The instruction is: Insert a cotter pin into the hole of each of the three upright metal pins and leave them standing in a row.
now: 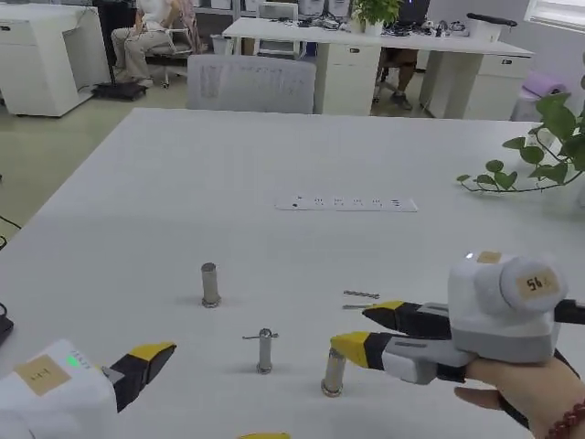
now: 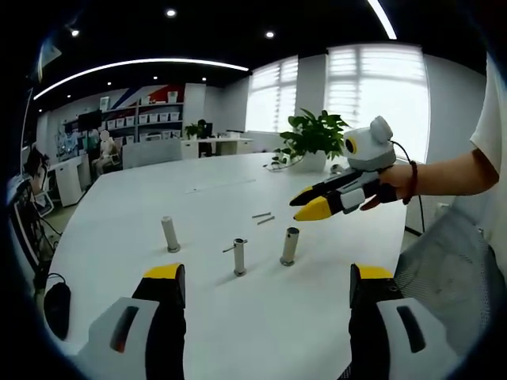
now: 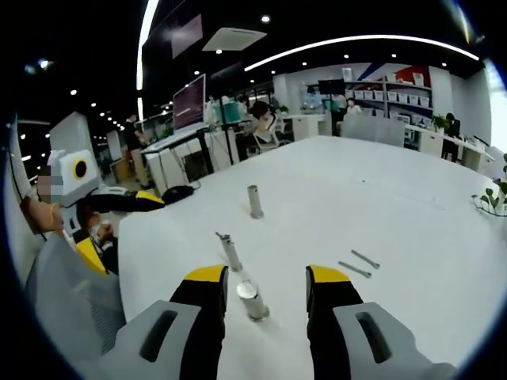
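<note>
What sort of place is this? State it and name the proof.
Probably an open-plan office or lab: long white desks with drawer cabinets, a person seated on an office chair, and curved white ceiling light strips.

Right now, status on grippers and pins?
Left gripper open, empty. Right gripper open at near pin. Middle pin cottered; far pin, near pin bare. Two loose cotter pins on table.

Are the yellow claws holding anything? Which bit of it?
Nothing is held. The right gripper is open, its fingers either side of the nearest pin with gaps. The left gripper is open and empty.
</note>
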`<move>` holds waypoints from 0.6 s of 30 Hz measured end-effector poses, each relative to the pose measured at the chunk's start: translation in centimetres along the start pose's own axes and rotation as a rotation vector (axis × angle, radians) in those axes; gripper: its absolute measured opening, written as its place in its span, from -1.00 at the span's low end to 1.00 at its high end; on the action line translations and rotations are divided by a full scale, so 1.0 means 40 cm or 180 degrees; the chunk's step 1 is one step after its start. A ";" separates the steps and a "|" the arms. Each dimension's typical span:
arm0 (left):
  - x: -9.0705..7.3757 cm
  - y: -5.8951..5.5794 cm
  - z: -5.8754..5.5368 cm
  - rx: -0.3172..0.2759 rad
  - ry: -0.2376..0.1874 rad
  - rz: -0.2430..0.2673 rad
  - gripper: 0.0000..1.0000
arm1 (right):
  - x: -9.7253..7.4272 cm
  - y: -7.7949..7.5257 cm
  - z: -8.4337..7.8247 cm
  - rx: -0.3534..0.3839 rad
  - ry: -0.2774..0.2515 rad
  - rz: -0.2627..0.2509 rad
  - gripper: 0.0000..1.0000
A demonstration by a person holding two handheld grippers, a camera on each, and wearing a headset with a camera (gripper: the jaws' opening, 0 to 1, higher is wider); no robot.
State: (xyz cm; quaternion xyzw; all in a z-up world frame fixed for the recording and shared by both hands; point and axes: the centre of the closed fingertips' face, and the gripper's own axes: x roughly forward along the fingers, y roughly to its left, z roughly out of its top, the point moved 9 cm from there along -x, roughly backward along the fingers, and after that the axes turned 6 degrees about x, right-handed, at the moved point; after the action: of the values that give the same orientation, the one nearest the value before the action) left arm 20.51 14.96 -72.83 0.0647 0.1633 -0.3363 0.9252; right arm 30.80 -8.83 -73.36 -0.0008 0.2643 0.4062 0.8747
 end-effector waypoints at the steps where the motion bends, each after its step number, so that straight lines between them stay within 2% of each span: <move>1: 0.000 0.000 -0.001 0.0005 0.0008 -0.0005 0.73 | 0.000 -0.003 0.001 -0.0003 0.0004 -0.0004 -0.18; 13: 0.004 0.002 -0.001 -0.0007 -0.0004 -0.0045 0.82 | 0.016 -0.093 0.027 -0.0125 0.0163 -0.0122 -0.23; 18: 0.007 0.004 0.001 0.0021 -0.0004 -0.0054 0.87 | 0.035 -0.124 0.024 -0.0042 0.0260 -0.0105 -0.27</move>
State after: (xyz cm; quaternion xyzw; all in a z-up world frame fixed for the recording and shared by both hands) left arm 20.83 14.91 -72.90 0.0662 0.1622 -0.3446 0.9223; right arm 35.51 -10.93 -74.23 -0.0275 0.2970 0.3931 0.8698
